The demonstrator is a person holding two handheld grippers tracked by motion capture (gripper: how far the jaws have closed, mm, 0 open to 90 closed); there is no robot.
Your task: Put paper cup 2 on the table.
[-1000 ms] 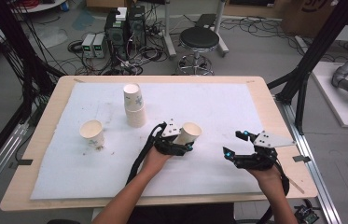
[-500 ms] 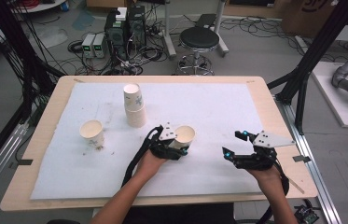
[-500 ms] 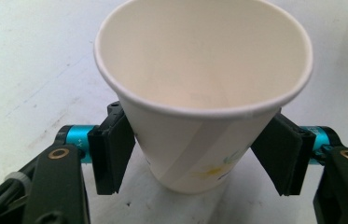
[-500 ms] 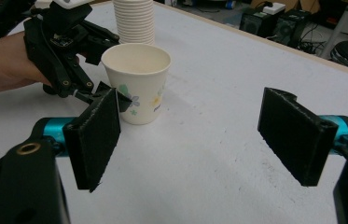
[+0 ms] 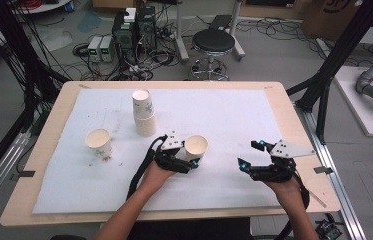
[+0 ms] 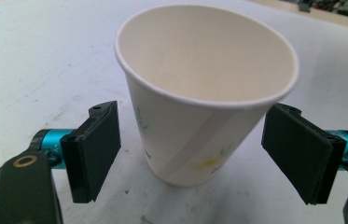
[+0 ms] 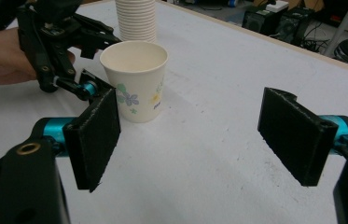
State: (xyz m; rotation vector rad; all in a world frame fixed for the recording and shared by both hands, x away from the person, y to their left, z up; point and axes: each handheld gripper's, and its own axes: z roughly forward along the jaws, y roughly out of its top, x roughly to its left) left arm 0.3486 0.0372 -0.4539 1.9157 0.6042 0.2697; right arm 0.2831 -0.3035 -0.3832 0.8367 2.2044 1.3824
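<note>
The step in hand reads as the release of a paper cup [image 6: 195, 93] that stands upright on the white-covered surface [image 5: 234, 115]. Your left hand-held gripper [image 5: 189, 159] has just been opening its jaws; in the left gripper view the cup stands between the two black pads [image 6: 94, 149], with a visible gap on each side, so nothing is pinched. Your right hand-held gripper [image 5: 254, 156] hangs with its jaws spread wide and nothing between them, well apart from the cup, which lies ahead of it and off to the side of its left pad. Beyond the left hand-held gripper stands a stack of cups [image 5: 143, 112], and farther off to its left a second single cup [image 5: 99, 143] stands upright. The next move, judged from this layout, calls for you to draw the left hand-held gripper straight back toward yourself, keeping both pads clear of the cup wall so the light cup is not tipped or dragged. The released cup carries a printed flower pattern in blue and yellow; a few small letters sit low on its wall but are too small to read. No brand can be made out.
</note>
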